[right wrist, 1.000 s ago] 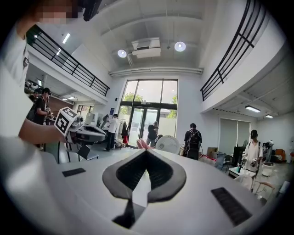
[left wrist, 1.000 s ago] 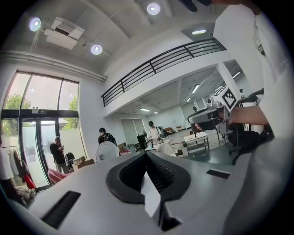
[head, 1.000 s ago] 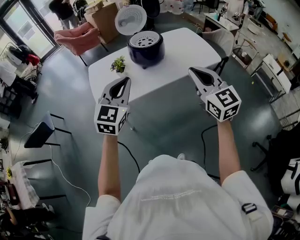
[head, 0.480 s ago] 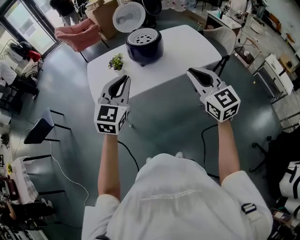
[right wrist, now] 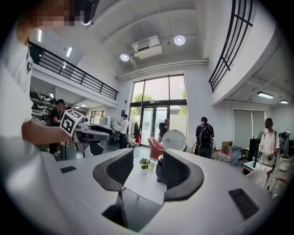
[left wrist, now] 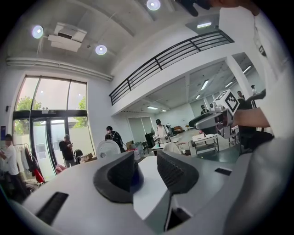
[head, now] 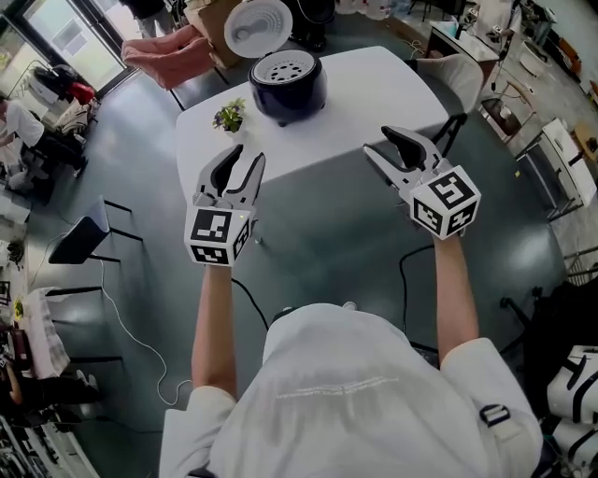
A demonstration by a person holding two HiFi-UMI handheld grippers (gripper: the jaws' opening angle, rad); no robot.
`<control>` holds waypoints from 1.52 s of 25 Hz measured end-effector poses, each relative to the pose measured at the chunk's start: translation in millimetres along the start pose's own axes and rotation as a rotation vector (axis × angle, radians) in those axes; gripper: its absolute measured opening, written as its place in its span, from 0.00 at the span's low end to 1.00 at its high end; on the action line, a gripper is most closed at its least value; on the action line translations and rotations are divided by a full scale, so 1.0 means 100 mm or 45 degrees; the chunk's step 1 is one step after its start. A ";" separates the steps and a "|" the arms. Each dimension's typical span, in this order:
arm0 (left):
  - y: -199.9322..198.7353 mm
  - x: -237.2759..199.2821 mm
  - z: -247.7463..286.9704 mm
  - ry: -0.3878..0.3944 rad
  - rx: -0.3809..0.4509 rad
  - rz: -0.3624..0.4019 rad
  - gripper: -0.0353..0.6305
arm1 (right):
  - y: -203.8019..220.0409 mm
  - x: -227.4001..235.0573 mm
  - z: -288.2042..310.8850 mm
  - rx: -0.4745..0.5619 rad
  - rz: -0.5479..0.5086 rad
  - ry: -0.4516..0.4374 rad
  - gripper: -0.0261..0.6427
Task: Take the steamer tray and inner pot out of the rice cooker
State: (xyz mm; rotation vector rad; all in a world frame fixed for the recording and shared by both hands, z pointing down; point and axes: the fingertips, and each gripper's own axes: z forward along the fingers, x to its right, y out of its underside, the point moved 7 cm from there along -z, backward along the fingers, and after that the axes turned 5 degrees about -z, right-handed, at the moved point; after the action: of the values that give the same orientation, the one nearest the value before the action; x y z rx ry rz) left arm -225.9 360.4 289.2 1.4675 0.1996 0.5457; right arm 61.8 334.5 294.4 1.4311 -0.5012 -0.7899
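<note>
Left hand-held gripper (head: pixel 241 161), right hand-held gripper (head: pixel 381 142): jaws just swung apart, nothing between them. Both short of tabletop (head: pixel 374 84) near edge. Steamer tray (head: pixel 285 67) sits in rice cooker (head: pixel 290 93) toward far edge. Grasp prepared, reach pending.

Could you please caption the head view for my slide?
Left gripper and right gripper, empty jaws just opening, face the open rice cooker on the table.

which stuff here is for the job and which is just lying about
For the job: cooker, its open lid, steamer tray in it (inner pot not visible), left gripper and right gripper, jaws just opened, nothing between.
Lying about: plant, pink chair, box.
</note>
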 end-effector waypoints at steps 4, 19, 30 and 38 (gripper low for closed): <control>0.01 0.20 0.02 -0.032 -0.027 0.001 0.31 | 0.09 0.15 -0.13 -0.001 -0.007 -0.031 0.33; 0.09 0.51 0.23 -0.039 -0.107 -0.006 0.30 | 0.40 0.43 -0.33 -0.041 0.025 -0.030 0.36; 0.23 0.21 0.66 -0.025 -0.098 -0.050 0.30 | 0.48 0.71 0.04 -0.076 0.059 -0.009 0.36; 0.55 -0.31 1.36 -0.022 -0.118 -0.137 0.30 | 0.55 1.20 0.73 -0.084 0.089 -0.030 0.33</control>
State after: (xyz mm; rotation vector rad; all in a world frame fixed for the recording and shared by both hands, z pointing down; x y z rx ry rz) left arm -203.4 225.8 351.7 1.3627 0.2355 0.4498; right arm 97.1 194.7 338.0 1.3376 -0.5356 -0.7611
